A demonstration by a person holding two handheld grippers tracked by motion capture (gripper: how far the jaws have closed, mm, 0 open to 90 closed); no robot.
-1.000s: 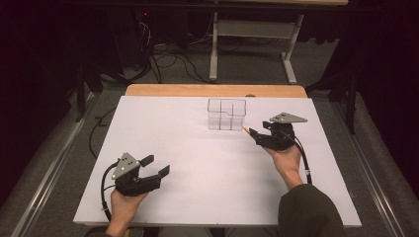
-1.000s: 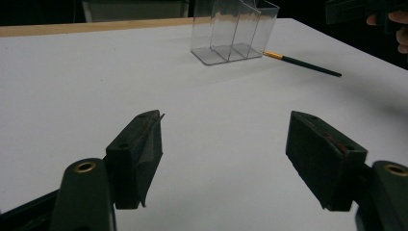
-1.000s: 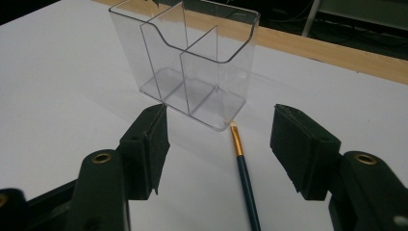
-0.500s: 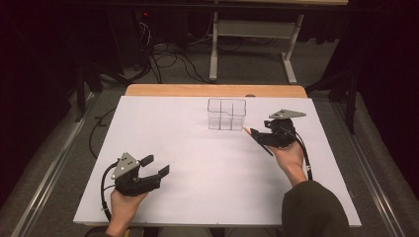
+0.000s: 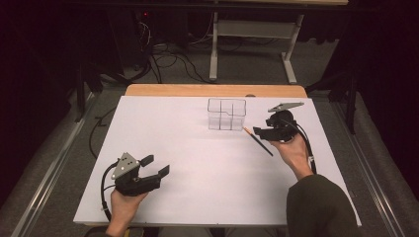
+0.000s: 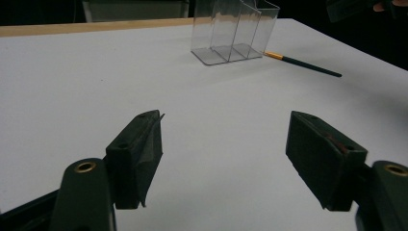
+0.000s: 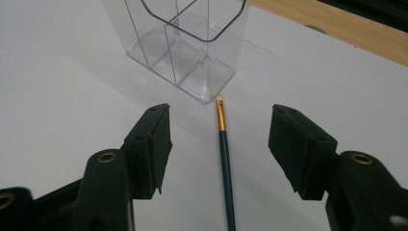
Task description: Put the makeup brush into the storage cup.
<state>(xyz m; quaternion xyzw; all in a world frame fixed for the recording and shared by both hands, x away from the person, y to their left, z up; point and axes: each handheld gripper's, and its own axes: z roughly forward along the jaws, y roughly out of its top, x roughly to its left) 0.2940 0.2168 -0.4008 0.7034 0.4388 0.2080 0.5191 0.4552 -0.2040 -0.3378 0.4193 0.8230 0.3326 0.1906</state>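
A thin brush with a dark green handle, gold ferrule and pale tip lies on the white table top. Its tip touches the near right corner of a clear plastic organizer with several empty compartments. My right gripper hovers over the brush's tip end. In the right gripper view the brush lies between the jaws of the right gripper; they have just been closing a little, and the pads stand apart from it. My left gripper rests open at the near left with nothing between its fingers.
A wooden strip borders the table's far edge. Beyond it are a dark floor with cables and a metal stand. In the left gripper view the organizer and brush lie far ahead.
The right hand has turned slightly over the brush, and more of the handle now shows on the table. The left gripper has not moved.
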